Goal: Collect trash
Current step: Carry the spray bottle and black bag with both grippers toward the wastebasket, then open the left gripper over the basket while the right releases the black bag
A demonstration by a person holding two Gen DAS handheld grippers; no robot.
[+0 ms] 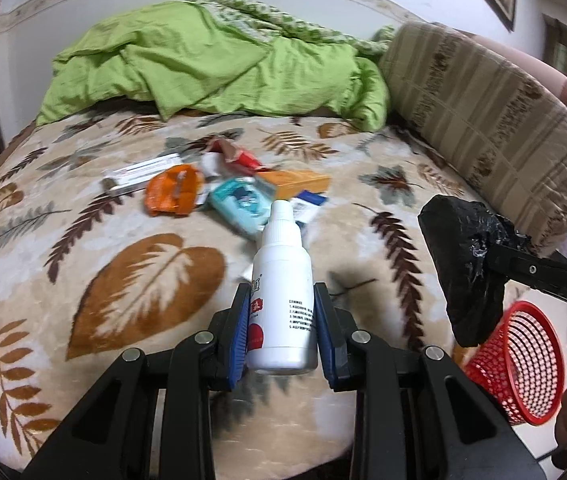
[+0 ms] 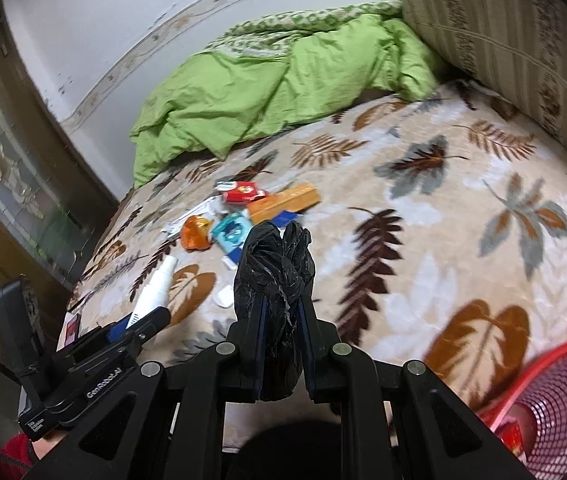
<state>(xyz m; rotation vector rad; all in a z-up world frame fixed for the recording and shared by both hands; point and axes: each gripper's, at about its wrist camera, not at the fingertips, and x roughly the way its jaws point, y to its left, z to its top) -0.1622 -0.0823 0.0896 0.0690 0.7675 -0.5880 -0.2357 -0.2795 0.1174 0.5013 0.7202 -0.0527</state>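
My left gripper (image 1: 282,300) is shut on a white spray bottle (image 1: 283,280), held above the leaf-patterned bed cover with its nozzle pointing away. In the right wrist view that bottle (image 2: 155,288) and the left gripper (image 2: 143,324) appear at the lower left. My right gripper (image 2: 281,304) is shut on a crumpled black plastic bag (image 2: 273,264); the same bag (image 1: 463,264) shows at the right in the left wrist view. A heap of trash lies mid-bed: an orange wrapper (image 1: 173,192), a teal packet (image 1: 241,200), an orange box (image 1: 295,184), a red pack (image 1: 239,158).
A red mesh basket (image 1: 523,364) stands off the bed's near right corner, its rim (image 2: 539,364) at the lower right. A rumpled green quilt (image 1: 211,68) lies at the far end. A striped cushion (image 1: 495,120) runs along the right side. A small white cap (image 2: 223,296) rests on the cover.
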